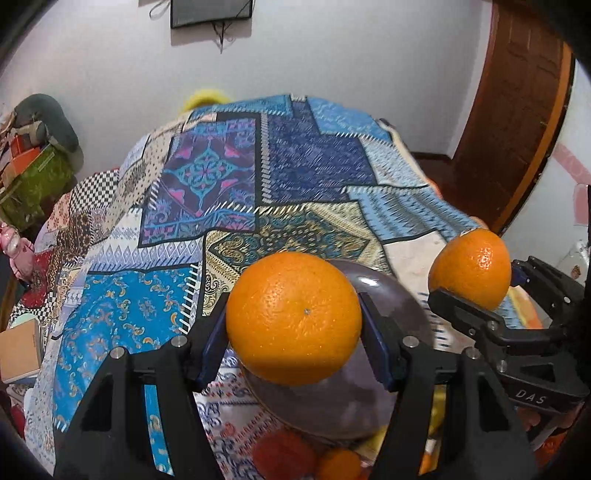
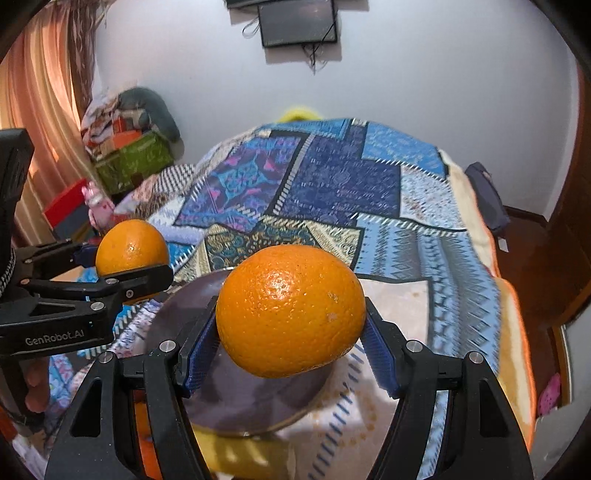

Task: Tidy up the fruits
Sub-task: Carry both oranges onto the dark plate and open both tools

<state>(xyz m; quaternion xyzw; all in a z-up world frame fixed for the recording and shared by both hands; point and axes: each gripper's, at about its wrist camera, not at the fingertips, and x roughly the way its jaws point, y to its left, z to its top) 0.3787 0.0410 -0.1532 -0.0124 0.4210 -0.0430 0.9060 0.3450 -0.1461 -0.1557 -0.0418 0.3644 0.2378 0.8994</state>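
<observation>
You have an orange in each hand. The left orange [image 1: 293, 317] sits clamped between the blue pads of your left gripper [image 1: 293, 325], pressed on both sides and lifted clear of everything below it. The right orange [image 2: 290, 310] is clamped the same way in your right gripper [image 2: 291, 325], its pads tight against the peel on either side. So neither set of jaws is empty or fully together: each is closed on its own fruit.

The two tools are side by side. From the left wrist view your right gripper [image 1: 476, 291] shows at the right edge with its orange [image 1: 471, 267]; from the right wrist view your left gripper [image 2: 122, 264] shows at the left edge with its orange [image 2: 131, 245].

Directly beneath both held oranges lies a dark round plate [image 2: 243, 398], resting on the bed; neither orange touches it. Near the lower edge of the left wrist view, below the plate, you can make out more fruit [image 1: 325, 459], reddish and orange, but it is blurred and partly hidden by the gripper frame, so you cannot tell what holds it.

Beyond the plate stretches the bed's patchwork blanket [image 1: 229, 177] in blues and purples. Against the white wall [image 2: 443, 92] hangs a dark screen [image 2: 297, 24] with loose cables under it.
</observation>
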